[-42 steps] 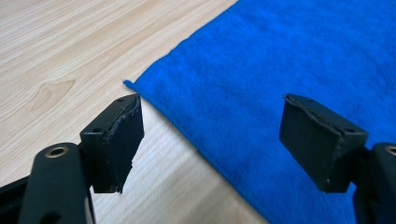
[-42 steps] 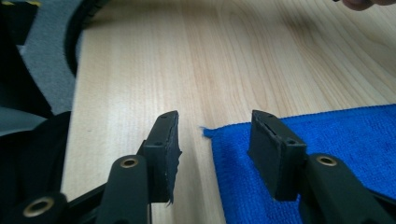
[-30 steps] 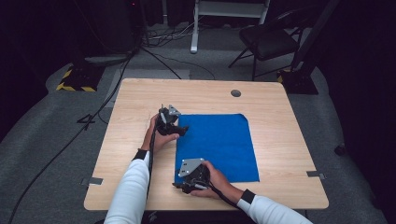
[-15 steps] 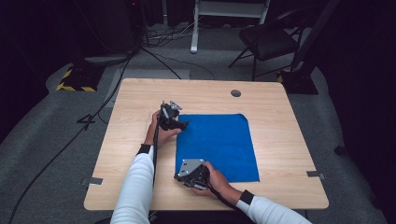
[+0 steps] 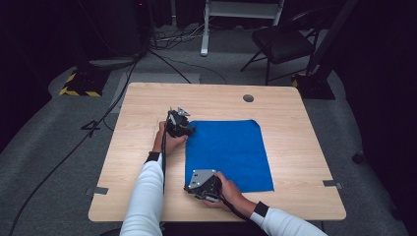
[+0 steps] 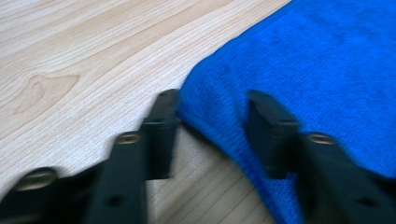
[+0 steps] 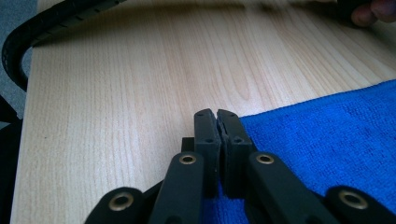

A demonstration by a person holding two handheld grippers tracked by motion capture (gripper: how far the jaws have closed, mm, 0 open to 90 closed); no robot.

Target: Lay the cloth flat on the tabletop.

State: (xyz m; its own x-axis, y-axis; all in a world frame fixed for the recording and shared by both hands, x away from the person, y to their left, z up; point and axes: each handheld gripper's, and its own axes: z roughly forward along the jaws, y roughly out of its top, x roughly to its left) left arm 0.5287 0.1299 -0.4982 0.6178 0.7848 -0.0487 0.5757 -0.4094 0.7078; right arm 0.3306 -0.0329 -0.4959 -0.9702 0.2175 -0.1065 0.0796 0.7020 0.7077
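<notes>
A blue microfibre cloth (image 5: 227, 155) lies flat on the desk (image 5: 295, 123), the right claw (image 7: 217, 122) clamped on its near corner and the left claw (image 6: 212, 133), jaws apart, straddling the far corner; soft, light and limp, it is likely best gripped at corners or hems

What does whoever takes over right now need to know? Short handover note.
Left hand-held gripper: open, jaws either side of the far-left corner of the blue cloth, not closed on it yet.
Right hand-held gripper: shut on the cloth's near-left edge, down at the table.
Cloth lies flat, spread out on the table's middle.
Done: near-left edge gripped.
Left: close the left gripper on its corner, then probably lift both and fold the cloth.
</notes>
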